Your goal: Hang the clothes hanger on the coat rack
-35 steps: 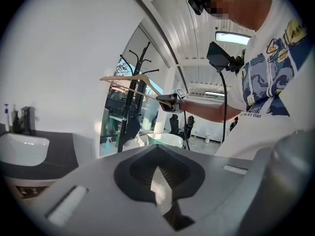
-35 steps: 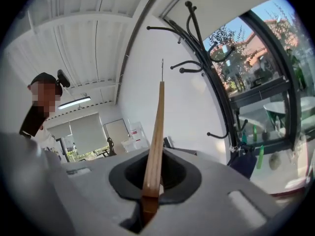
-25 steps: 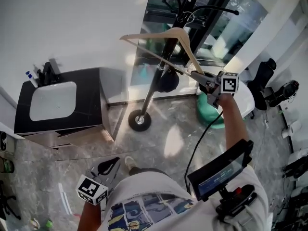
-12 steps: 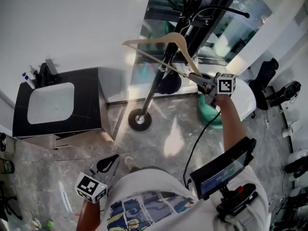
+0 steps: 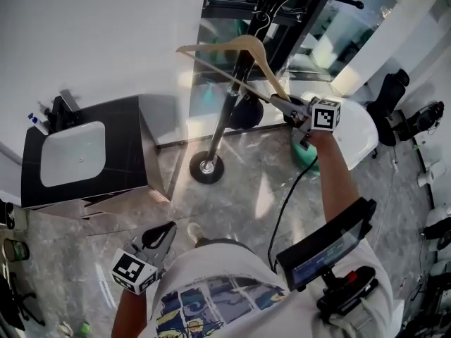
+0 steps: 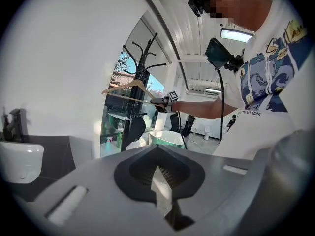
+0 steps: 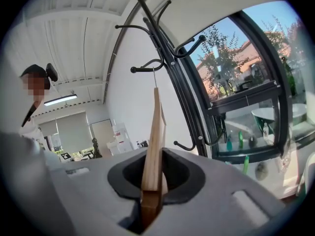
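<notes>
A wooden clothes hanger (image 5: 239,44) hangs level against the black coat rack (image 5: 225,111) at the top of the head view. Its wire hook (image 7: 154,73) sits over one of the rack's curved arms (image 7: 145,68). My right gripper (image 5: 278,101) grips the hanger's right end. Its jaws have just been opening, and the wood (image 7: 155,141) still stands pinched between them. My left gripper (image 5: 163,232) hangs low by the person's hip, shut on nothing. Its view shows the hanger (image 6: 133,85) and rack from afar.
A black vanity with a white basin (image 5: 70,153) stands at the left. The rack's round base (image 5: 206,167) rests on the marble floor. A green tub (image 5: 304,157) sits beside the window, office chairs (image 5: 394,111) at the right. A screen (image 5: 324,248) hangs at the person's waist.
My right gripper has carried the hanger closer in against the rack's pole, and the hook now rests on an arm. The left gripper has barely shifted.
</notes>
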A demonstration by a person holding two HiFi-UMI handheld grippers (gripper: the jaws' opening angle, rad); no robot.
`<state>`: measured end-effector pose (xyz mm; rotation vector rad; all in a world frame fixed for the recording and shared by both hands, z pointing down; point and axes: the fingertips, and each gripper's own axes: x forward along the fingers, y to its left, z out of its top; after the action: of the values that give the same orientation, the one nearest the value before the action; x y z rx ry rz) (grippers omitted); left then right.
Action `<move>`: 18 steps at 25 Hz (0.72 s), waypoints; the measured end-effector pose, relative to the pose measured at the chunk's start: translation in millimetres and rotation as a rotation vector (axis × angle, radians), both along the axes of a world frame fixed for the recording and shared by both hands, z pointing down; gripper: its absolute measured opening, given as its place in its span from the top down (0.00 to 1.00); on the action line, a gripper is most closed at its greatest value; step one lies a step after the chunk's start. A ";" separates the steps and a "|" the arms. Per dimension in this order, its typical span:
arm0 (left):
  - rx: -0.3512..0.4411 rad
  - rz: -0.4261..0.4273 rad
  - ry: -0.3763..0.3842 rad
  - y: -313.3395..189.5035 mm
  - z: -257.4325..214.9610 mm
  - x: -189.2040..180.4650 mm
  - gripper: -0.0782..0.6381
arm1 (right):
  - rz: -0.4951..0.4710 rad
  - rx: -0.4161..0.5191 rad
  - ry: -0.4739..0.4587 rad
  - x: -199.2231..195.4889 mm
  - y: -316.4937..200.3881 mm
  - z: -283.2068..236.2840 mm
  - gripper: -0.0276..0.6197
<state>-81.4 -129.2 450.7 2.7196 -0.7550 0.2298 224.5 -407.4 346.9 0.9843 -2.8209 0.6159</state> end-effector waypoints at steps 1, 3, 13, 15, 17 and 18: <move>-0.003 0.005 -0.004 1.0 0.4 0.4 0.89 | 0.012 0.007 -0.016 1.6 -1.1 0.4 0.90; -0.004 0.011 -0.010 3.6 0.7 1.1 0.89 | 0.045 0.021 -0.055 7.3 -2.9 1.2 0.87; -0.005 0.023 -0.031 22.0 0.4 -2.6 0.89 | 0.217 0.075 -0.245 50.1 11.2 7.5 0.73; -0.005 0.030 -0.035 27.2 1.4 -3.9 0.89 | 0.244 0.079 -0.259 57.6 20.8 12.4 0.71; -0.005 0.036 -0.038 31.4 2.3 -4.9 0.89 | 0.264 0.078 -0.260 62.7 31.9 17.3 0.71; -0.005 0.041 -0.039 33.9 2.6 -4.8 0.89 | 0.276 0.074 -0.257 65.7 38.5 20.8 0.71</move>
<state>-86.1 -95.2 453.3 2.7349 -0.7089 0.2937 290.2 -368.9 367.7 1.4209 -2.9685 0.7169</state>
